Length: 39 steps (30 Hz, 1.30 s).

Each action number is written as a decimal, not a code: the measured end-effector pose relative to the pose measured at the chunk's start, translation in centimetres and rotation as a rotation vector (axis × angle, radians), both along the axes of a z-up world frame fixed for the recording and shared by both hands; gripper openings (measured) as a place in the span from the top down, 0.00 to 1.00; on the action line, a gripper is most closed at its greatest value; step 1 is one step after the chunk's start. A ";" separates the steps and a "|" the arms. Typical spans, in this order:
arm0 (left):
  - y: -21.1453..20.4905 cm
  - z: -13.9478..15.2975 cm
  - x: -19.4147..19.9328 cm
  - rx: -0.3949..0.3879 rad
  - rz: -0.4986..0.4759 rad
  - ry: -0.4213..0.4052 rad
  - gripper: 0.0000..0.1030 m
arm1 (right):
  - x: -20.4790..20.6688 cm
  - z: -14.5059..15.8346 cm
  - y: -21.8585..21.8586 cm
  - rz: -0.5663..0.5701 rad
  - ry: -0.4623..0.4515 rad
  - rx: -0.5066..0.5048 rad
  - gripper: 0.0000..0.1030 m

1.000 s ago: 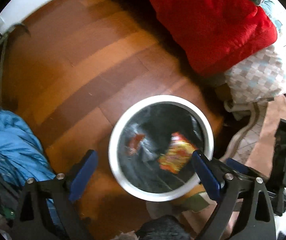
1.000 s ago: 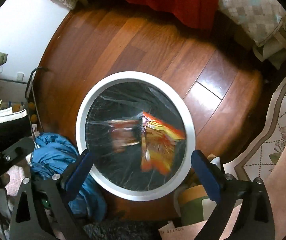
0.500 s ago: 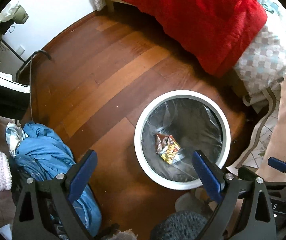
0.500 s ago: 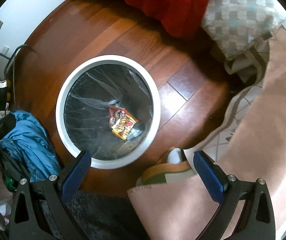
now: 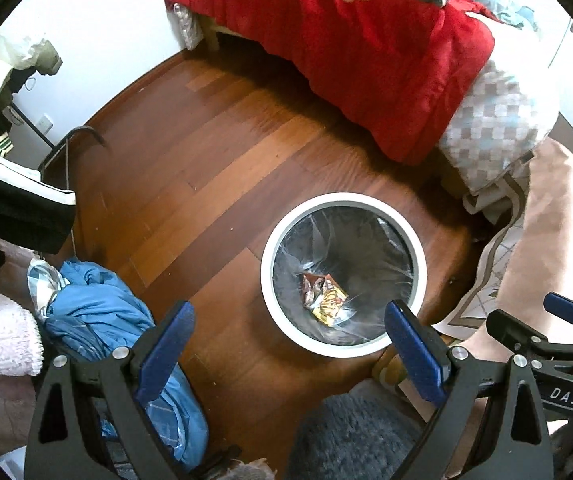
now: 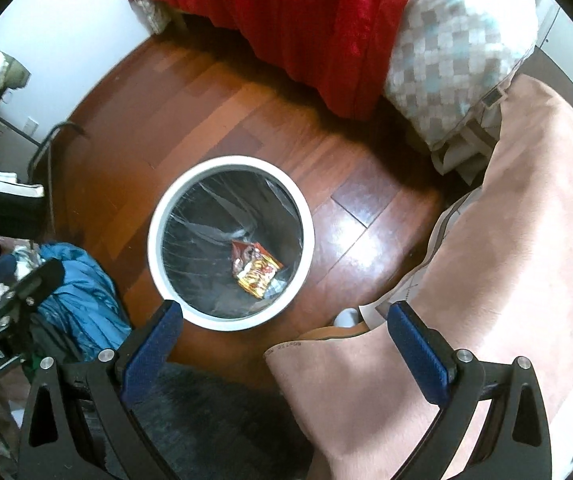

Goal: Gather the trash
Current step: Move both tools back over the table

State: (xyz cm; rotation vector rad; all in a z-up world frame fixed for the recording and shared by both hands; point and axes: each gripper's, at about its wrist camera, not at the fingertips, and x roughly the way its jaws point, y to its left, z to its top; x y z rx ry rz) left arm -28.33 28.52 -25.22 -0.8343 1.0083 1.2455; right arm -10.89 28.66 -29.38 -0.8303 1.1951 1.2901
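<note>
2 snack wrappers [image 5: 323,298] in white bin [image 5: 342,200], both hand-held grippers spread, empty

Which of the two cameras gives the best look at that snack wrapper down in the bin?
The right wrist view. There the snack wrapper lies nearer the picture's middle, larger and sharper, with its red and yellow print readable as a pattern at the bottom of the white bin. The left wrist view shows the same wrapper inside the bin, but smaller.

Black gripper [image 5: 288,344] frames — blue pads [image 5: 164,354], apparently rubber
</note>
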 end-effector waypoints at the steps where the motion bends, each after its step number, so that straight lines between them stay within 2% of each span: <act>1: -0.3 0.5 0.0 0.008 0.000 -0.002 0.06 | 0.1 0.8 -0.3 -0.002 0.014 0.016 0.00; 11: -3.6 8.2 1.1 0.145 -0.030 -0.059 0.06 | 2.1 9.7 -4.6 -0.042 0.114 0.198 0.00; 15: -5.1 11.2 2.7 0.198 -0.051 -0.077 0.06 | 5.0 13.8 -7.7 -0.096 0.181 0.289 0.00; 20: -7.2 12.6 7.2 0.230 -0.130 -0.123 0.06 | 10.6 15.9 -12.6 -0.207 0.223 0.324 0.00; 23: -8.7 11.5 12.2 0.213 -0.211 -0.131 0.06 | 15.2 15.3 -16.0 -0.283 0.177 0.291 0.00; 26: -10.2 9.1 18.0 0.148 -0.305 -0.138 0.06 | 20.0 13.9 -19.8 -0.368 0.098 0.229 0.00; 29: -12.4 6.2 24.9 0.100 -0.422 -0.112 0.06 | 26.1 11.8 -24.4 -0.443 0.004 0.132 0.00; 31: -14.0 4.2 29.4 0.083 -0.503 -0.093 0.06 | 30.6 9.6 -27.9 -0.478 -0.081 0.029 0.00; 35: -17.7 0.5 38.0 0.057 -0.655 -0.048 0.06 | 37.3 5.1 -32.2 -0.467 -0.173 -0.181 0.00; 39: -21.0 -1.8 43.7 0.068 -0.818 0.012 0.06 | 41.1 1.5 -34.7 -0.426 -0.179 -0.298 0.00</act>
